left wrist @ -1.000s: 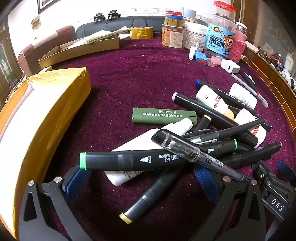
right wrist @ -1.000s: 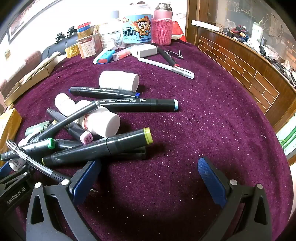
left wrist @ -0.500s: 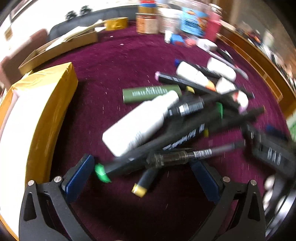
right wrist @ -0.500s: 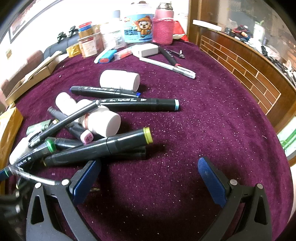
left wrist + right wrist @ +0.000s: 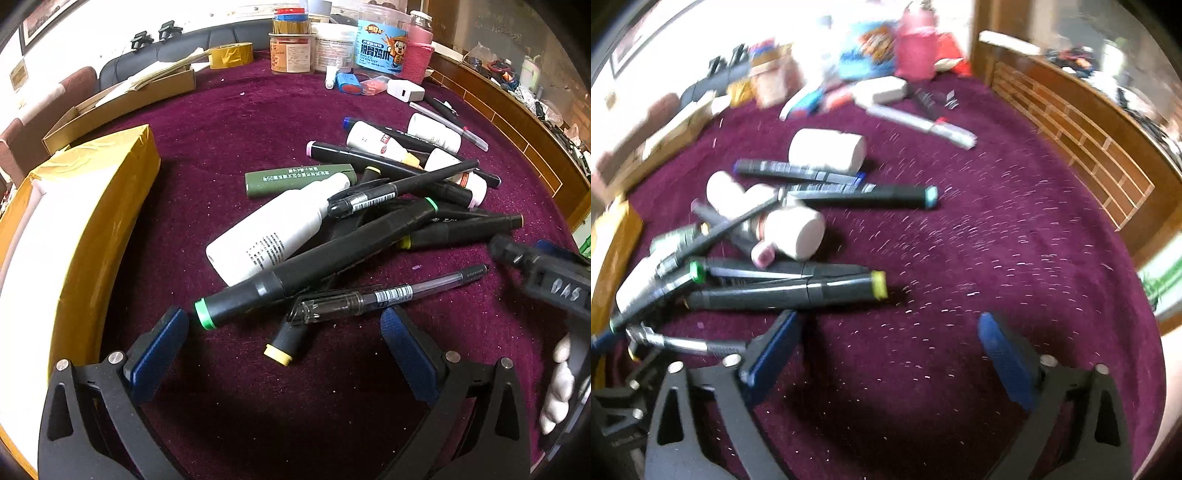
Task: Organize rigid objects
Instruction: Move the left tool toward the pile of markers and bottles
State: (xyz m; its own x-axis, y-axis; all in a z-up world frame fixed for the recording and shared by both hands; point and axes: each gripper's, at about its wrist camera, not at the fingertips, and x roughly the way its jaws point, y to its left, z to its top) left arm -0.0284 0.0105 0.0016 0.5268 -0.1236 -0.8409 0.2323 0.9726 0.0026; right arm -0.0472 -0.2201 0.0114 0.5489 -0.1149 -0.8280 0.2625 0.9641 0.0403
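Markers and pens lay heaped on the maroon velvet-covered table point(image 5: 229, 122), with the white cylindrical plastic bottle point(image 5: 273, 230) as the landmark at the heap's left edge. A black marker with a green end cap point(image 5: 317, 264) was seen leaning across the bottle's lower right side, and a transparent-capped gel pen with a barcode label point(image 5: 384, 295) lay just beyond that marker, nearer the camera. An olive-green flat rectangular case point(image 5: 299, 179) rested just behind the bottle. A yellow-taped cardboard box point(image 5: 92, 236) stood well to the bottle's left. The left tongs point(image 5: 284, 332) were held wide open in front of the bottle, with the green cap and the gel pen's cap lying between the blue pads ungripped. The right tongs point(image 5: 886, 339) had just been closing slightly yet stood wide apart, with only bare cloth between them, to the right of the heap.
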